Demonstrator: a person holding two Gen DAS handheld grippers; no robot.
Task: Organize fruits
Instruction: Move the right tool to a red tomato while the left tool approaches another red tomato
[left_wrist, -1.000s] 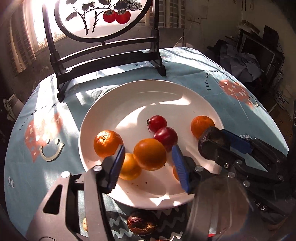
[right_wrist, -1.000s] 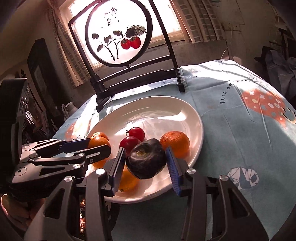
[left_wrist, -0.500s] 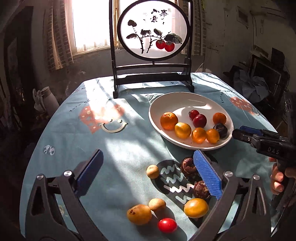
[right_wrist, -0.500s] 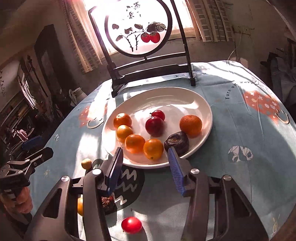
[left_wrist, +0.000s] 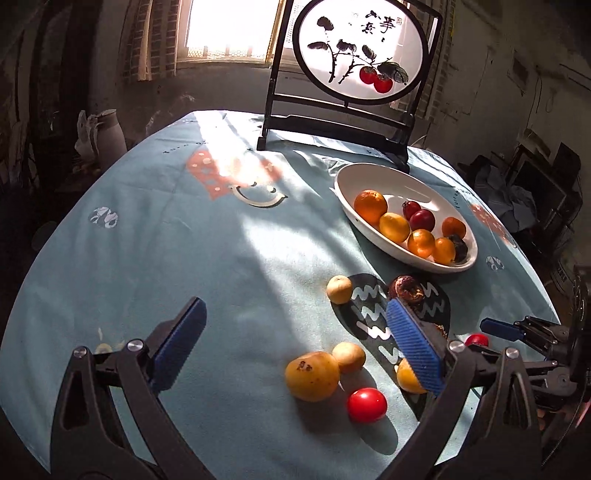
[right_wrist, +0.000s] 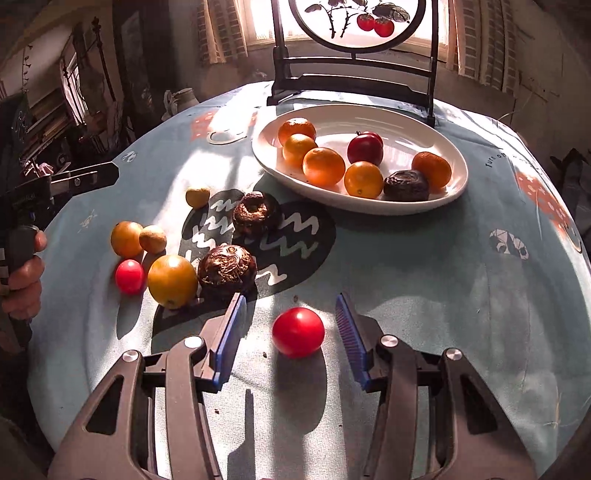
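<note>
While tilted down over the teal printed tablecloth (left_wrist: 184, 229): left gripper (left_wrist: 295, 308), black frame with blue ribbed pads, spread wide, jaws just been opening, gripping nothing. In the view through the gap, bare cloth and, lower right, a speckled yellow-brown round fruit (left_wrist: 312, 376) touching a small tan fruit (left_wrist: 349, 356), with a glossy red cherry tomato (left_wrist: 366, 405) just beside them. Right pad partly hiding an orange-yellow fruit (left_wrist: 406, 376).

Right gripper (right_wrist: 291, 299), same build, partly apart, jaws just been opening. Between its pads, on the cloth, a second red cherry tomato (right_wrist: 298, 332), touching neither pad.

Farther back, near a black-framed round painted screen (right_wrist: 354, 74): white oval ceramic plate (right_wrist: 369, 110) holding five orange citrus fruits, two dark red round fruits and one dark wrinkled fruit (right_wrist: 406, 184) at the near right rim.

Loose on the cloth between plate and grippers: two brown wrinkled fruits (right_wrist: 255, 212) (right_wrist: 226, 269), the nearer one touching the orange-yellow fruit. Small tan fruit (right_wrist: 197, 196) apart, left of the farther one.

At the left edge of the right wrist view, a person's hand (right_wrist: 24, 280) around the left gripper's handle.
</note>
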